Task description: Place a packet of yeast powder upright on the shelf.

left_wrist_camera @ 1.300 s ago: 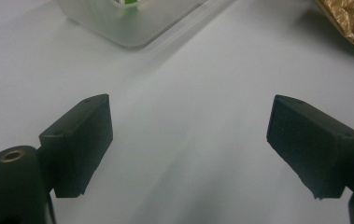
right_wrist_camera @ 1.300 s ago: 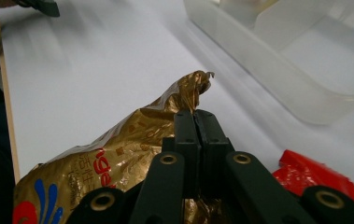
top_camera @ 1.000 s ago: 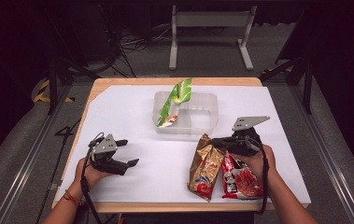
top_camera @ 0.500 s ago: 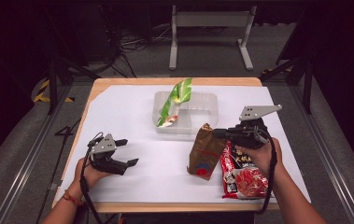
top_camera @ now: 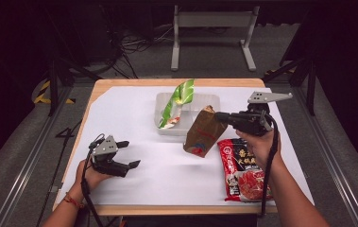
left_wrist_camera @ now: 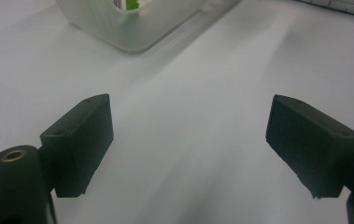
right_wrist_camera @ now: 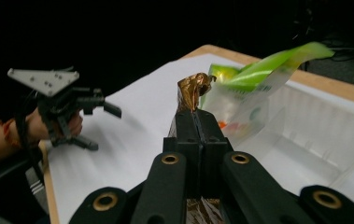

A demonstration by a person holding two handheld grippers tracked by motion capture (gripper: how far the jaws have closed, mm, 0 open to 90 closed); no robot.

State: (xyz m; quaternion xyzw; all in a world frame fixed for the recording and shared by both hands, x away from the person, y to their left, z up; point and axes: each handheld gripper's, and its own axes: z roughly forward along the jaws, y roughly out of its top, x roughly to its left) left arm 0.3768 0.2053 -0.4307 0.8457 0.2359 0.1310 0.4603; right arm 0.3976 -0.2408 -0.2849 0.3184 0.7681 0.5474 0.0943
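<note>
Over the white table [top_camera: 134,118], the right tool [top_camera: 220,115] has lifted the pinched brown packet [top_camera: 203,131], seemingly clear; left tool [top_camera: 130,153] stays open.

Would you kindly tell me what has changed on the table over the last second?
The right tool, shut on the brown snack bag, lifted it off the table toward the clear bin. The left tool, green bag and red packet stayed put.

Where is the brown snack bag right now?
In the high view, the brown snack bag hangs from the right gripper above the table, between the clear bin and the red packet.
</note>
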